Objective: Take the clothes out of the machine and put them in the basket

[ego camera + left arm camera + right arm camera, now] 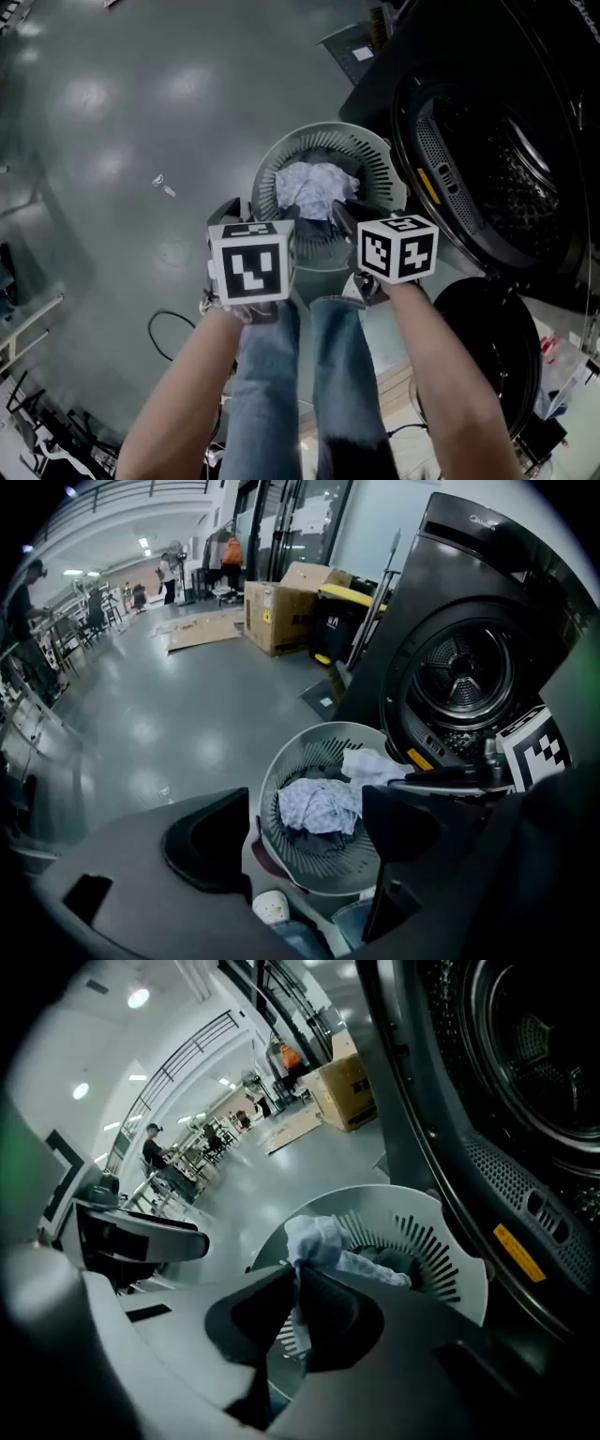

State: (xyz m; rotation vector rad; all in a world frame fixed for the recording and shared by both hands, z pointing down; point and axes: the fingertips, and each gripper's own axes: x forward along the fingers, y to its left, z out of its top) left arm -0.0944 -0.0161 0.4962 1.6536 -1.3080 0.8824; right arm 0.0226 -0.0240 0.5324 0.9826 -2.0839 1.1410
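The slotted basket (373, 148), on the floor at 9 o'clock of the open machine (487, 178), holds crumpled pale clothes (314, 187) over a dark garment (319, 841); right gripper (298, 1283) fingers are clenched on a pale cloth (317, 1234) at the basket's rim, and left gripper (305, 808) fingers are released, grasping nothing.

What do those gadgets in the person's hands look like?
The left gripper and right gripper have grey bodies and two black wedge-shaped jaws each. Each carries a white cube printed with black square markers. No sleeves show on the forearms.
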